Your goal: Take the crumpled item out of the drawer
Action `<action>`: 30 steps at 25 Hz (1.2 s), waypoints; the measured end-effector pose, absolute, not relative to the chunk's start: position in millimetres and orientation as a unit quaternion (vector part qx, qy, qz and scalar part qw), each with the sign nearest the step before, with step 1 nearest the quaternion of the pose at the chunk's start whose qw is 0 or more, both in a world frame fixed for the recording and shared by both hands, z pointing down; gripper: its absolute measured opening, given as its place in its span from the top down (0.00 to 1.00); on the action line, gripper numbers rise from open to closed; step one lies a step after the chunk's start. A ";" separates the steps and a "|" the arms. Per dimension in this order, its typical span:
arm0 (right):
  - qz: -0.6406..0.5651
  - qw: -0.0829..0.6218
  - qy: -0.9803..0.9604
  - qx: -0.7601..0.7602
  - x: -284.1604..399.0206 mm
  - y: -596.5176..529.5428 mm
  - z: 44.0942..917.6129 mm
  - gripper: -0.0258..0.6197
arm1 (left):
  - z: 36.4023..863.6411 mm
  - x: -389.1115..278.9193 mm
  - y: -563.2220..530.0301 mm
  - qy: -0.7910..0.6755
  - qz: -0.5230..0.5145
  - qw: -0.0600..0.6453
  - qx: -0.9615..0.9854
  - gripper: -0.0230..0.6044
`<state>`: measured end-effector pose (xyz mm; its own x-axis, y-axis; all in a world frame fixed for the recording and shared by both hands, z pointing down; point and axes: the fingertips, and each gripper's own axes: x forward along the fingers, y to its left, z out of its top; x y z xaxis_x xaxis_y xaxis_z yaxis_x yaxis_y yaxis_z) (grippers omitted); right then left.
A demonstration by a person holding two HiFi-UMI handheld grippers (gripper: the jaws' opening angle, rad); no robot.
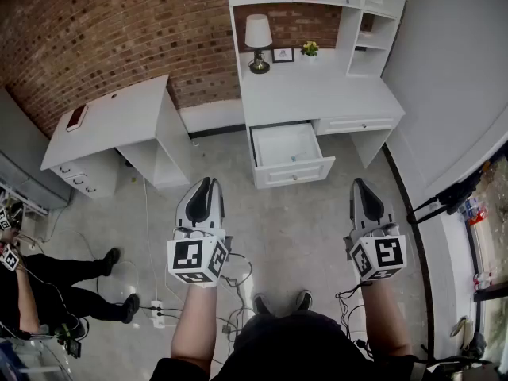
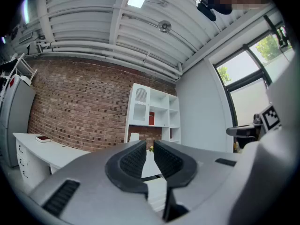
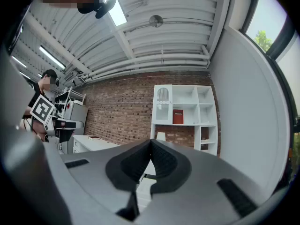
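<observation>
Grey concrete floor [image 1: 305, 232], red brick wall [image 1: 111, 30] far. White desk [image 1: 317, 94] had its open white drawer [image 1: 295, 172] pulled out, a small bluish speck [image 1: 293, 158] inside, too small to identify. Left gripper [image 1: 205, 183] and right gripper [image 1: 361, 183] sat well nearer than the drawer, both closed, empty.

Right tongs [image 3: 150, 142], tips together, before a white shelf unit [image 3: 206, 110] with a red book [image 3: 178, 116], brick wall [image 3: 119, 114] behind

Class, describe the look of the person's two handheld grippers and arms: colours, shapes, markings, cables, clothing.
Both the left gripper and right gripper have grey tapering shells with black ribbed pads. Each carries a white cube printed with black square markers. Thin dark cables hang below them. Forearms are unsleeved; the dark top is plain.
</observation>
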<state>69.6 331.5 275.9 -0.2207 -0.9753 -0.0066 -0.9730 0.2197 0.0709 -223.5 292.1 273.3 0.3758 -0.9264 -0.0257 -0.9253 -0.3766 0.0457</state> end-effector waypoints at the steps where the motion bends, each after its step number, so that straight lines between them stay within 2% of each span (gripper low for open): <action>1: -0.029 0.018 -0.781 0.623 73.9 330.0 275.2 0.96 | 272.2 -218.6 291.5 -0.559 -0.023 0.011 0.829 0.89; 9: -0.026 0.018 -0.774 0.633 117.0 324.1 272.7 0.95 | 256.5 -181.8 294.4 -0.569 -0.029 -0.004 0.822 0.89; 10: -0.027 0.017 -0.773 0.633 122.2 321.0 271.4 0.88 | 252.2 -178.9 293.8 -0.575 -0.032 -0.009 0.818 0.87; 12: -0.029 0.015 -0.775 0.631 134.9 317.9 268.2 0.78 | 247.1 -167.5 294.0 -0.582 -0.029 -0.013 0.812 0.71; 15: -0.027 0.003 -0.781 0.624 157.8 316.3 263.7 0.74 | 248.2 -139.9 296.2 -0.580 -0.011 -0.010 0.814 0.62; 22: -0.028 -0.019 -0.801 0.597 180.0 311.2 259.2 0.72 | 251.7 -102.6 311.0 -0.585 0.008 -0.009 0.811 0.60; 30: -0.031 -0.006 -0.806 0.592 189.3 294.5 273.7 0.72 | 268.5 -82.8 295.7 -0.584 0.013 0.009 0.811 0.60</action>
